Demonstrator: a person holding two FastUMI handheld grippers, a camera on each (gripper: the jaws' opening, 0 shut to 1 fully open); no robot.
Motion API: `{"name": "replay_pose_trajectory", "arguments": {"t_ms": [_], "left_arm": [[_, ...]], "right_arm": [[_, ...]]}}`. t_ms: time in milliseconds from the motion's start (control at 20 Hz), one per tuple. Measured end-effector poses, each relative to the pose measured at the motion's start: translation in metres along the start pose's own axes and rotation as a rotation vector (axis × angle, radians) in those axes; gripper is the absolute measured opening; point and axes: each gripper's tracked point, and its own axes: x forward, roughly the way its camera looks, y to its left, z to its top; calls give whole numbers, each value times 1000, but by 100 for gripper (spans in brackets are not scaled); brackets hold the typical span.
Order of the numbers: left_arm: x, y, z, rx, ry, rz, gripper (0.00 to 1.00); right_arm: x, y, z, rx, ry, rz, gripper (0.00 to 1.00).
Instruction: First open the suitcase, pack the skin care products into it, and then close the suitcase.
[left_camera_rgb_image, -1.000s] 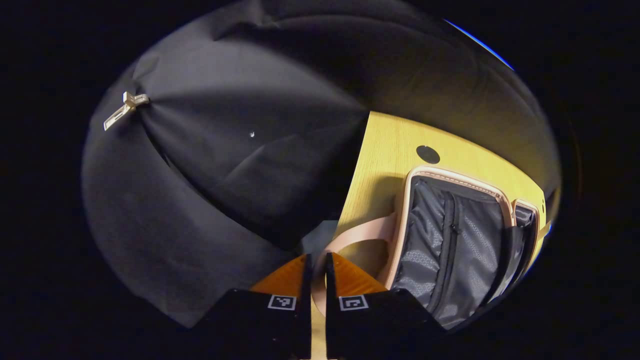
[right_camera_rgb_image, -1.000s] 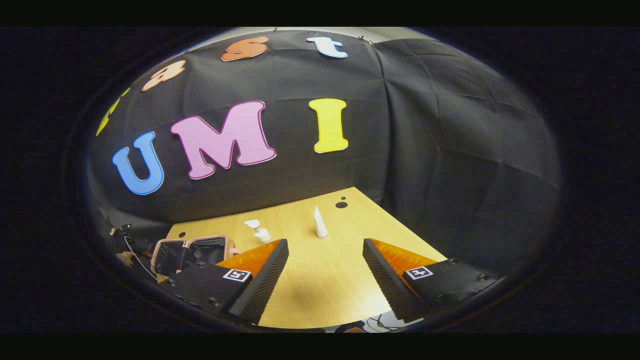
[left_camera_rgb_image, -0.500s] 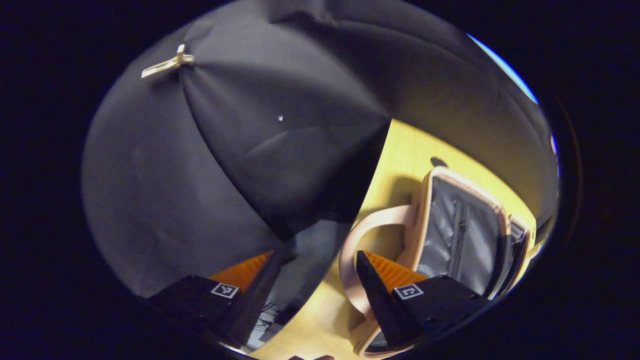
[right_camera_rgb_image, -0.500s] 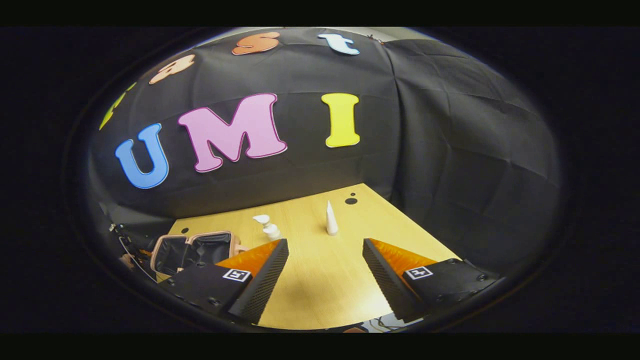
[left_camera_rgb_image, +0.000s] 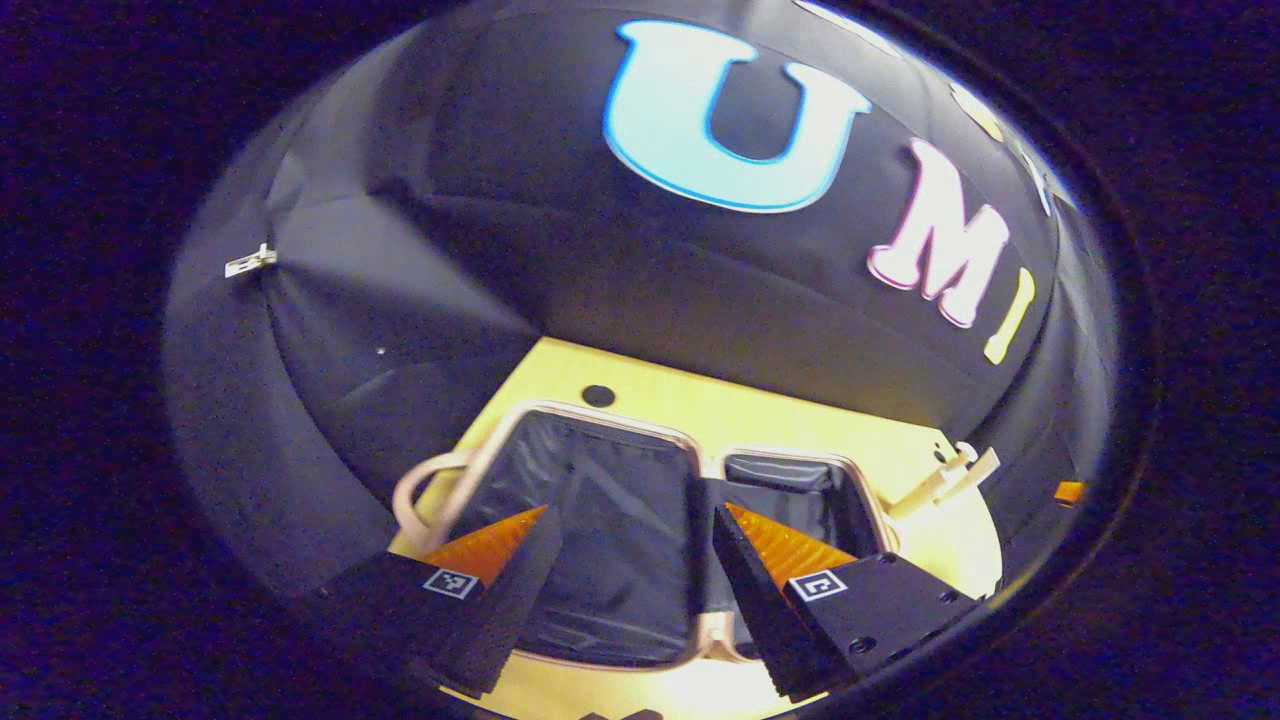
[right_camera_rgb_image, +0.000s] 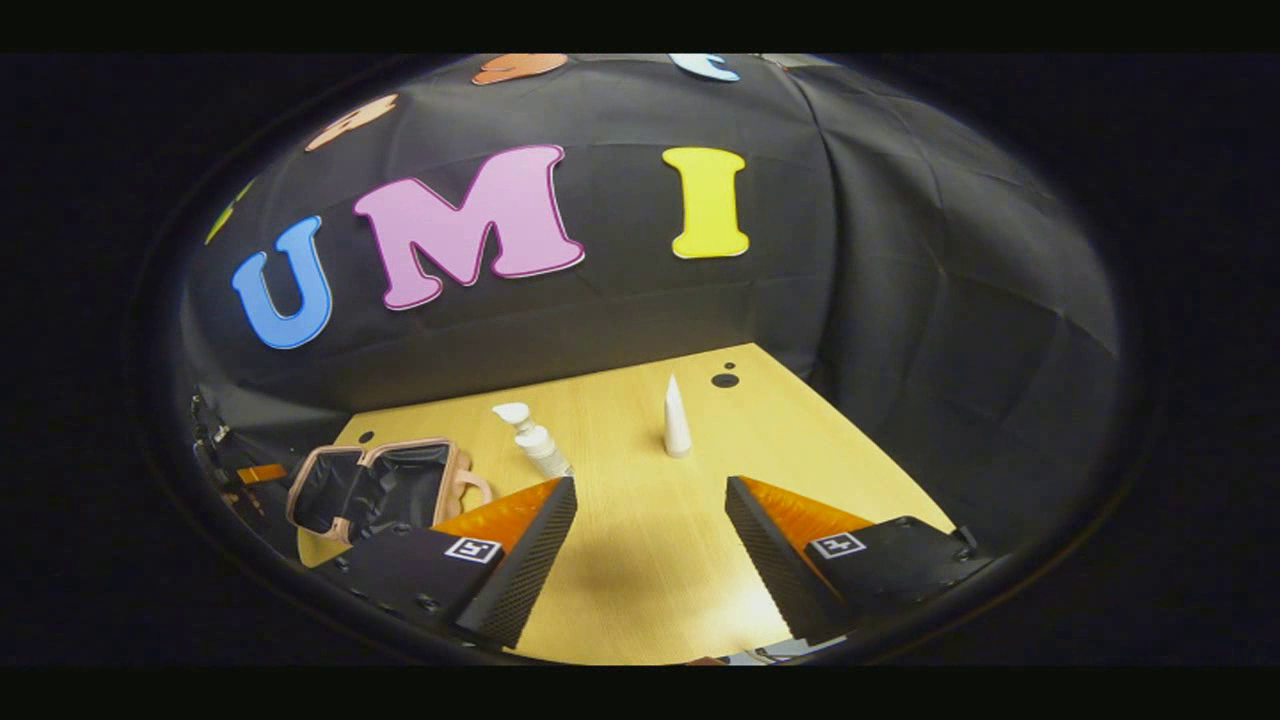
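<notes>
the left claw (left_camera_rgb_image: 630, 560) is hanging released, its fingers spread over the suitcase (left_camera_rgb_image: 600, 530), which is lying open and flat on the table (left_camera_rgb_image: 800, 420) with its dark lining showing. the right claw (right_camera_rgb_image: 650, 545) is hovering released above bare table; beyond it the pump bottle (right_camera_rgb_image: 535, 440) and the white tube (right_camera_rgb_image: 677, 418) are standing upright, apart, with the suitcase off to the left

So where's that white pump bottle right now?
In the right gripper view the pump bottle stands upright on the wooden table, between the open suitcase on its left and the white cone-shaped tube on its right.
</notes>
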Motion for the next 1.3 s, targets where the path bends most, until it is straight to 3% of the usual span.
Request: {"name": "replay_pose_trajectory", "arguments": {"t_ms": [250, 400, 600, 850, 1150, 1300], "left_arm": [[24, -177, -30, 122, 22, -168, 96], [57, -250, -48, 225, 54, -189, 96], [106, -327, -72, 296, 99, -230, 97], [169, -375, -105, 304, 163, -206, 97], [222, -382, -126, 353, 199, -141, 97], [240, -374, -126, 354, 192, -96, 96]], "right_arm": [[45, -23, -2, -45, 44, 21, 96], [91, -45, -9, -118, 75, 10, 96], [155, -52, -18, -118, 99, 28, 95], [217, -47, -39, -138, 142, 74, 96], [255, -50, -59, -187, 187, 115, 95], [270, -53, -55, -176, 169, 90, 95]]}}
